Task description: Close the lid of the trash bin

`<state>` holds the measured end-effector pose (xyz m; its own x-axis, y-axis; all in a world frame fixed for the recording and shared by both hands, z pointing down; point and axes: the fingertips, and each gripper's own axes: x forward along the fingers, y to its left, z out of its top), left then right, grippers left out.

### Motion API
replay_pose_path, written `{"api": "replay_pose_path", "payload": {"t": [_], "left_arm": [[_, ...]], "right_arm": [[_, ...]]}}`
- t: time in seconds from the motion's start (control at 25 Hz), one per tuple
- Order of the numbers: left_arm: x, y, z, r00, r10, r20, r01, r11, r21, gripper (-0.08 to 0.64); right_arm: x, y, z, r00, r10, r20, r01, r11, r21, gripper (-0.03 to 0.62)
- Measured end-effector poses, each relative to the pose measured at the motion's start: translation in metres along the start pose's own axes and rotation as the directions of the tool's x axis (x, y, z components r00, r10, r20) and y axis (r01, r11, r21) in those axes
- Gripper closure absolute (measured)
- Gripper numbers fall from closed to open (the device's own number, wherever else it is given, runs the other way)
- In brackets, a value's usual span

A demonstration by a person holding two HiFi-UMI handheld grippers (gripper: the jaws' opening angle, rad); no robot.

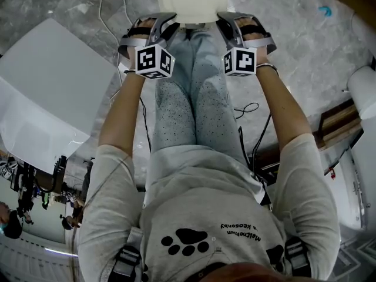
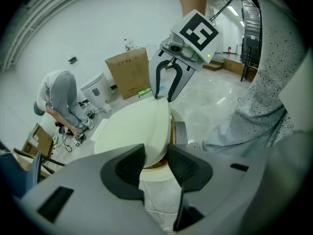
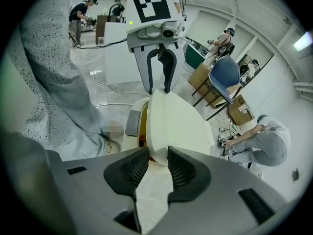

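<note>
The cream-white plastic trash bin (image 3: 136, 106) stands on the grey marbled floor (image 1: 294, 34) just in front of the person's knees. Its smooth cream-white oval lid (image 2: 134, 126) is tilted up off the rim, and a dark orange gap shows beneath it.

The left tongs (image 2: 155, 163) are clamped on one side edge of the lid. The right tongs (image 3: 157, 163) are clamped on the opposite edge. Each pair grips only a narrow strip of the lid's rounded rim.

**Slipping:** The bite is shallow and the plastic looks glossy. If either pair slips off, the lid would probably drop shut or swing askew under the other grip.

**Twisting:** If one hand goes down faster than the other, the lid would twist and could strain its hinge. Where the hinge sits is not clear from these views; it may be the grey block beside the rim.

**Pinching:** The lower pads sit under the lid's edge. As the gap closes they could be trapped between lid and bin, keeping the lid from seating.

**Pushing the bin:** The bin looks light. Any forward push mixed into the downward press could slide or tip it.
</note>
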<state>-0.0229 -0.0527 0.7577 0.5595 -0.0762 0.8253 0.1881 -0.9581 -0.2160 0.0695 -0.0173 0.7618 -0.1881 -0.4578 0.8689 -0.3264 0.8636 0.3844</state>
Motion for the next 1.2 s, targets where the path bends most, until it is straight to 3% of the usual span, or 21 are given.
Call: {"api": "replay_pose_path", "payload": {"t": [1.2], "left_arm": [[0.033,-0.014,-0.022,0.991,-0.105,-0.088,0.099,0.993,-0.067,0.419]], "right_arm": [[0.036,0.024,-0.011,0.981,0.135,-0.138,-0.138,0.990,-0.009,0.471]]}}
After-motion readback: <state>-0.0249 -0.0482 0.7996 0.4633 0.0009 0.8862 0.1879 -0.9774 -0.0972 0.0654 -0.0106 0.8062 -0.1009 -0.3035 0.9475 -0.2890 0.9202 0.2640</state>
